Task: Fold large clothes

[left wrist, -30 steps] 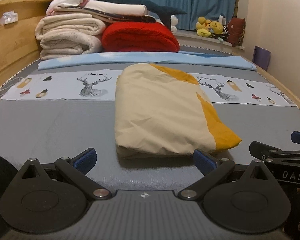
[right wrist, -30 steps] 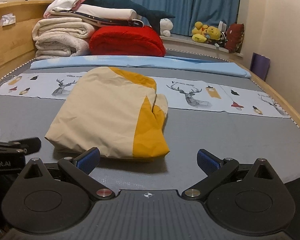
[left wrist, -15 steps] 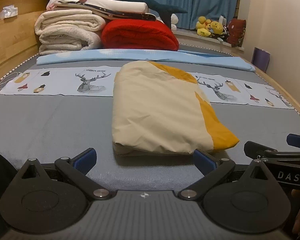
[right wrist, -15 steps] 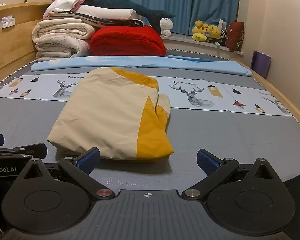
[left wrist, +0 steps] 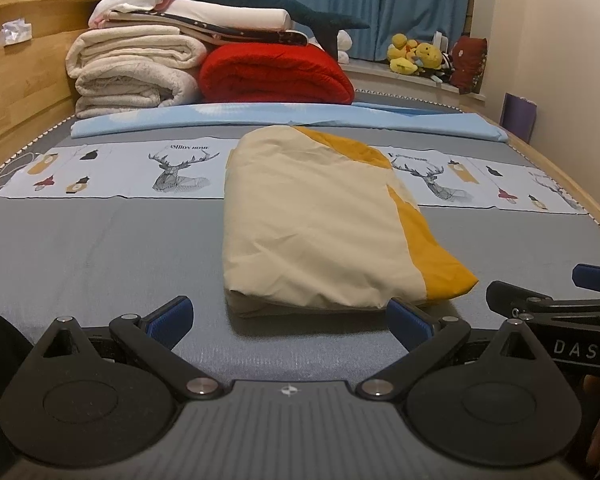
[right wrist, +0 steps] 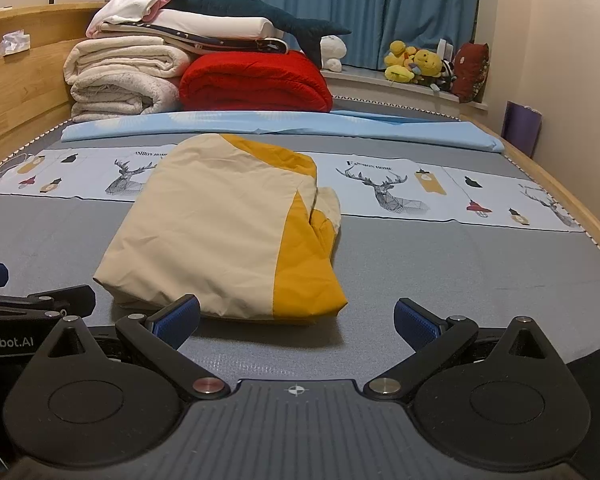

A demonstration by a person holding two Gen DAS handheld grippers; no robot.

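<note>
2 grippers hang just short of a folded cream-and-mustard garment [left wrist: 320,232] on a grey bed [left wrist: 100,248], and neither touches it. Compared with 1 second ago the bundle sits slightly lower and nearer in both wrist views, which suggests the tools have eased up and back a little; the cloth itself keeps the same shape and place. The left gripper [left wrist: 290,316] has its blue pads spread wide with nothing between them, the bundle's near edge lying just beyond its right pad. The right gripper [right wrist: 298,316] is equally wide and empty, its left pad just in front of the bundle's near hem. The garment rests mid-bed, its far end overlapping a deer-print strip [right wrist: 400,188], with stacked blankets [left wrist: 140,68] and a red quilt [left wrist: 276,76] well behind it. Judged from the compact, squared packet and 2 released claws, the fold looks finished or close to it, with at most a final tidy left.
</note>
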